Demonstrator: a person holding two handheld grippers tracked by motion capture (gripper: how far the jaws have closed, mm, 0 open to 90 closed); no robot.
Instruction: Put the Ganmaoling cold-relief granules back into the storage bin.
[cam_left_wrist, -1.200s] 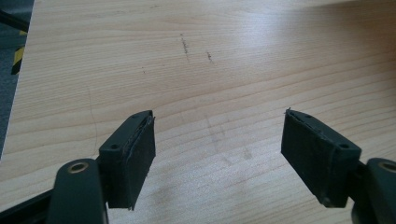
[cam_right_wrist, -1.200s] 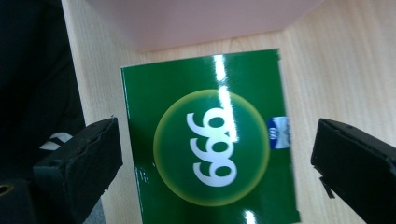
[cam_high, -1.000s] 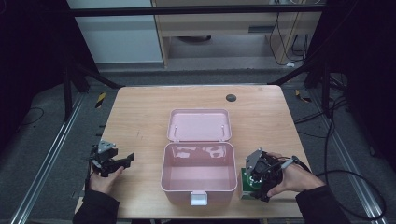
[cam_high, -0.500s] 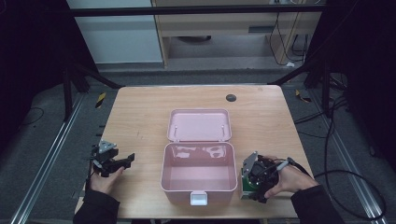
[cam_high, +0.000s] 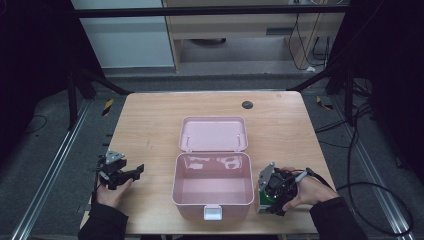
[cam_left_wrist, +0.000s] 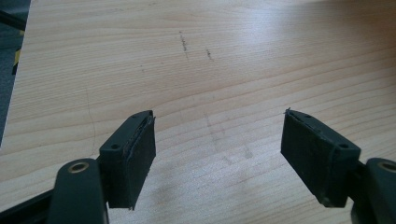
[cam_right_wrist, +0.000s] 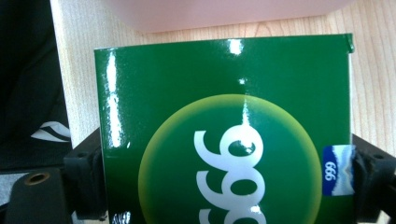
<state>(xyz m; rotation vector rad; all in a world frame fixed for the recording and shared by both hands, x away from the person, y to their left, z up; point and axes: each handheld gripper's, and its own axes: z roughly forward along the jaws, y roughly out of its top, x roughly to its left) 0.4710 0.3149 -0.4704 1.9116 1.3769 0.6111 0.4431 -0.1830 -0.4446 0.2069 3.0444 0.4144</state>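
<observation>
Currently the right gripper (cam_high: 266, 194) clamps a green carton (cam_right_wrist: 224, 135) by its side edges at the desk's (cam_high: 150, 125) front edge, just right of the open pink box (cam_high: 212, 192), while the left gripper (cam_left_wrist: 219, 158), jaws wide and empty, is farther.

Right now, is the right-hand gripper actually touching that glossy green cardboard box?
Touching. In the right gripper view, the right gripper has both black jaws pressed against opposite sides of the green box.
</observation>
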